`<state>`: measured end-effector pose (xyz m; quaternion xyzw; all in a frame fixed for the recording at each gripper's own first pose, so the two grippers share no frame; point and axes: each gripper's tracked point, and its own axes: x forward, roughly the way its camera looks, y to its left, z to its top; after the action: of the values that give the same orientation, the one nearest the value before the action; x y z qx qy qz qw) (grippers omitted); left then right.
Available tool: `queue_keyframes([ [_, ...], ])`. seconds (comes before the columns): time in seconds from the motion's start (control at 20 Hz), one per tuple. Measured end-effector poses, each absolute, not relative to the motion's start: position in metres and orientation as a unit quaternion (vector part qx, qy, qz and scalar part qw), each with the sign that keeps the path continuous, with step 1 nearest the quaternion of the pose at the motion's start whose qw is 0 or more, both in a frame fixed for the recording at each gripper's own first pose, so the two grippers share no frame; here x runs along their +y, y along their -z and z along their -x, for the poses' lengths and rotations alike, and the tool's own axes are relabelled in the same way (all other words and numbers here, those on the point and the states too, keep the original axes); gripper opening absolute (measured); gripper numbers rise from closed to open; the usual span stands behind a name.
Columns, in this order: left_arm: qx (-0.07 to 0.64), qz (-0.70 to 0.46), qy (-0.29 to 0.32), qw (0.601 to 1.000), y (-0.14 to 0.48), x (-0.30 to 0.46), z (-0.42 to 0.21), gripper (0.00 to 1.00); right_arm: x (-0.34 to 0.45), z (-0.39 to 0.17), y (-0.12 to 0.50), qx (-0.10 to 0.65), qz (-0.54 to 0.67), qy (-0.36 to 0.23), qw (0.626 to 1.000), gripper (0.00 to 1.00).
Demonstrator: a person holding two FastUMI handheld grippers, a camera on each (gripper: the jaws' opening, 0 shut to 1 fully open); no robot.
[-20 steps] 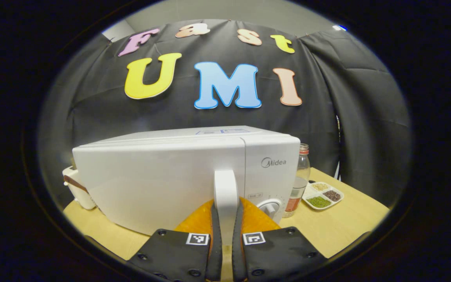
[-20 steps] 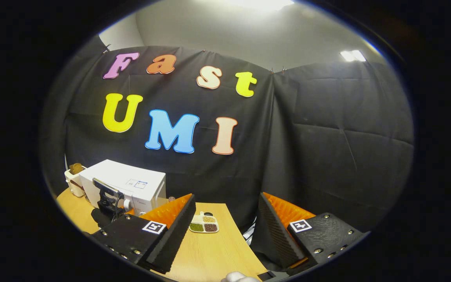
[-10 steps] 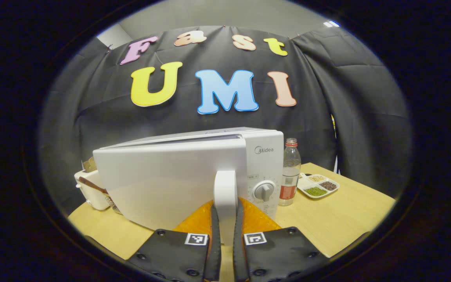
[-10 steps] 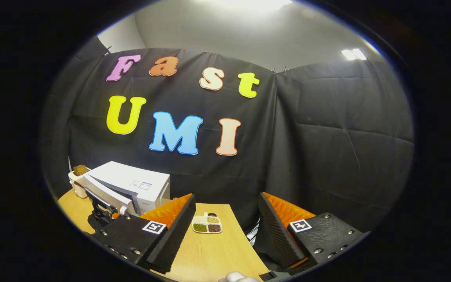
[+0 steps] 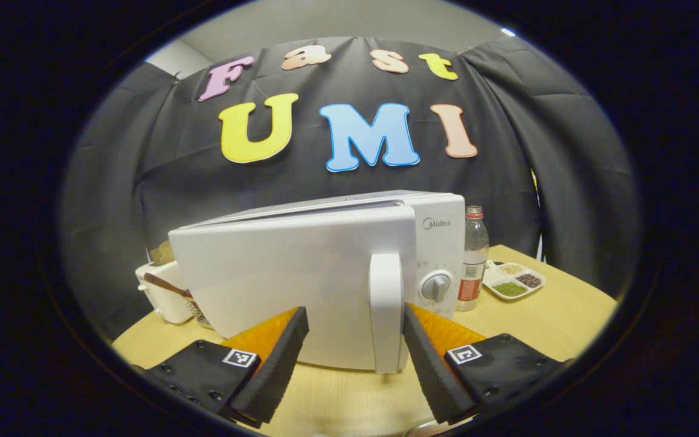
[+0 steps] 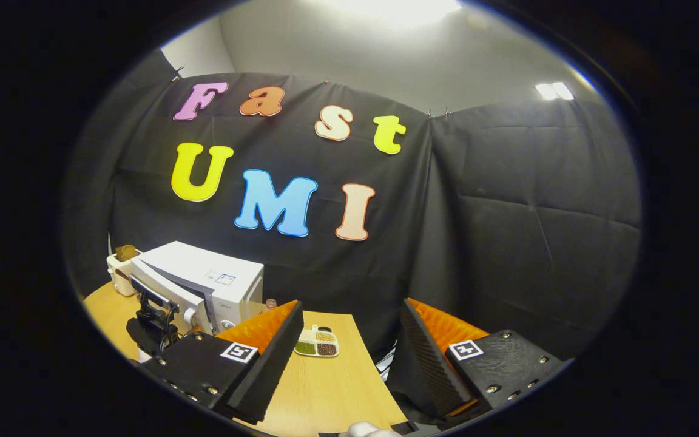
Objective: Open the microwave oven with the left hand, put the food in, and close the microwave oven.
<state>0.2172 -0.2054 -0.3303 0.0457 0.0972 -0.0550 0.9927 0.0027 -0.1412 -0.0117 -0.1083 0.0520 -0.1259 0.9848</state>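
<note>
The white microwave (image 5: 325, 267) stands on the wooden table (image 5: 543, 315), its door (image 5: 276, 279) swung partly out from the body. The door's upright white handle (image 5: 386, 309) sits between the spread fingers of my left gripper (image 5: 352, 358), closer to the right finger (image 5: 428, 352). That gripper is open and neither finger presses on the handle. In the right gripper view the microwave (image 6: 210, 279) is far off at the left, with the left gripper (image 6: 152, 321) in front of it. My right gripper (image 6: 346, 358) hangs open over the table's near edge and holds nothing.
A clear bottle with a red label (image 5: 472, 258) stands right of the microwave. Beyond it lies a white divided dish of grains (image 5: 514, 281), also seen as the dish (image 6: 316, 343). A white toaster with bread (image 5: 164, 285) sits left of the microwave.
My left gripper has opened and let go of the door handle, having pulled the door further out. The right gripper has barely moved.
</note>
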Motion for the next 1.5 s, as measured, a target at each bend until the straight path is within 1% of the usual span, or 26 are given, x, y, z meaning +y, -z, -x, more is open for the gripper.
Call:
queue_keyframes([
  [0.05, 0.097, -0.046, 0.056, 0.993, 0.33, -0.204, -0.215, 0.98, -0.143, 0.0, 0.012, 0.053, 0.104, 0.126, 0.985, 0.99],
  [0.1, 0.097, -0.046, 0.055, 0.993, 0.33, -0.204, -0.215, 1.0, -0.143, 0.001, 0.013, 0.054, 0.099, 0.126, 0.986, 0.99],
  [0.2, 0.097, -0.05, 0.056, 0.992, 0.326, -0.202, -0.211, 1.0, -0.141, 0.004, 0.016, 0.059, 0.091, 0.123, 0.986, 0.99],
  [0.3, 0.094, -0.047, 0.057, 0.993, 0.322, -0.198, -0.205, 0.94, -0.139, 0.006, 0.019, 0.06, 0.092, 0.119, 0.987, 0.99],
  [0.35, 0.096, -0.047, 0.059, 0.993, 0.323, -0.196, -0.201, 0.95, -0.136, 0.006, 0.021, 0.061, 0.094, 0.115, 0.987, 0.99],
  [0.4, 0.104, -0.049, 0.06, 0.992, 0.322, -0.192, -0.195, 1.0, -0.133, 0.006, 0.022, 0.062, 0.097, 0.112, 0.987, 0.99],
  [0.45, 0.103, -0.05, 0.061, 0.992, 0.32, -0.188, -0.188, 0.94, -0.13, 0.006, 0.024, 0.064, 0.096, 0.107, 0.988, 0.99],
  [0.5, 0.1, -0.049, 0.062, 0.992, 0.316, -0.183, -0.181, 0.98, -0.124, 0.005, 0.027, 0.066, 0.091, 0.101, 0.989, 0.99],
  [0.6, 0.1, -0.056, 0.065, 0.991, 0.312, -0.17, -0.164, 0.98, -0.11, 0.001, 0.033, 0.07, 0.08, 0.085, 0.991, 1.0],
  [0.65, 0.101, -0.06, 0.065, 0.991, 0.311, -0.163, -0.156, 1.0, -0.101, -0.001, 0.035, 0.071, 0.076, 0.073, 0.992, 0.99],
  [0.7, 0.103, -0.065, 0.064, 0.991, 0.309, -0.156, -0.148, 1.0, -0.092, -0.003, 0.038, 0.073, 0.074, 0.06, 0.993, 0.99],
  [0.85, 0.103, -0.069, 0.055, 0.991, 0.306, -0.13, -0.12, 0.95, -0.069, -0.012, 0.046, 0.076, 0.075, 0.035, 0.994, 0.99],
  [0.9, 0.104, -0.069, 0.054, 0.991, 0.306, -0.122, -0.112, 0.98, -0.058, -0.014, 0.049, 0.079, 0.071, 0.024, 0.994, 0.99],
  [1.0, 0.108, -0.074, 0.051, 0.99, 0.307, -0.105, -0.097, 0.98, -0.038, -0.018, 0.053, 0.081, 0.07, 0.005, 0.994, 0.99],
  [1.05, 0.11, -0.079, 0.047, 0.99, 0.307, -0.096, -0.088, 1.0, -0.025, -0.019, 0.056, 0.083, 0.069, -0.008, 0.994, 0.99],
  [1.15, 0.112, -0.092, 0.037, 0.989, 0.306, -0.075, -0.072, 1.0, -0.003, -0.019, 0.065, 0.091, 0.066, -0.027, 0.993, 0.99],
  [1.2, 0.114, -0.097, 0.036, 0.988, 0.305, -0.065, -0.065, 0.97, 0.007, -0.018, 0.071, 0.096, 0.066, -0.036, 0.993, 1.0],
  [1.25, 0.116, -0.097, 0.033, 0.988, 0.306, -0.054, -0.058, 0.98, 0.018, -0.018, 0.074, 0.099, 0.063, -0.045, 0.992, 0.99],
  [1.5, 0.129, -0.1, 0.004, 0.987, 0.309, 0.014, -0.027, 0.97, 0.069, -0.017, 0.09, 0.113, 0.054, -0.079, 0.989, 0.99],
])
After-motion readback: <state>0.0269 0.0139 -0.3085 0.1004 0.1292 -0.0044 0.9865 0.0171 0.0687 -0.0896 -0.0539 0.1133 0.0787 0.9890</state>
